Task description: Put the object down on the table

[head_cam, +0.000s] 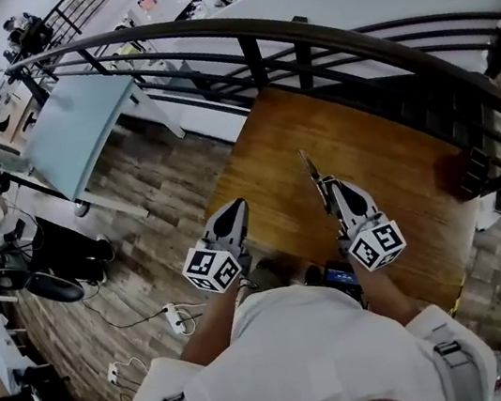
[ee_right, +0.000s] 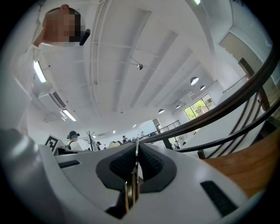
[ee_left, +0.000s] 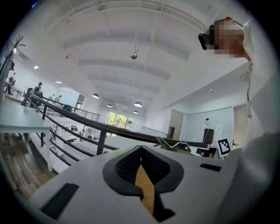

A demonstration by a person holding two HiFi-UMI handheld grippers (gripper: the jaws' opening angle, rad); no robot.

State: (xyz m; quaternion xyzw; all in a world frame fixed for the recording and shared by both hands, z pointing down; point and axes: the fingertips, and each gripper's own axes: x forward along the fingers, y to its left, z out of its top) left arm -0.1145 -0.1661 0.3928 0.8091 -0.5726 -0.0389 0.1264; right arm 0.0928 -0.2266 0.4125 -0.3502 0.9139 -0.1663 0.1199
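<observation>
While the right gripper pinches a thin metal object edge-on between its jaws, the piece juts forward over the wooden table and appears clear of the surface. The left gripper hangs beside it, jaws pressed together with nothing between them. A sound placement would tip the right gripper down, lower it until the object lies flat on the wood, then part the jaws. Bare tabletop lies ahead and to the right. The table's left edge passes close by the left gripper, and the dark railing bounds the far side.
</observation>
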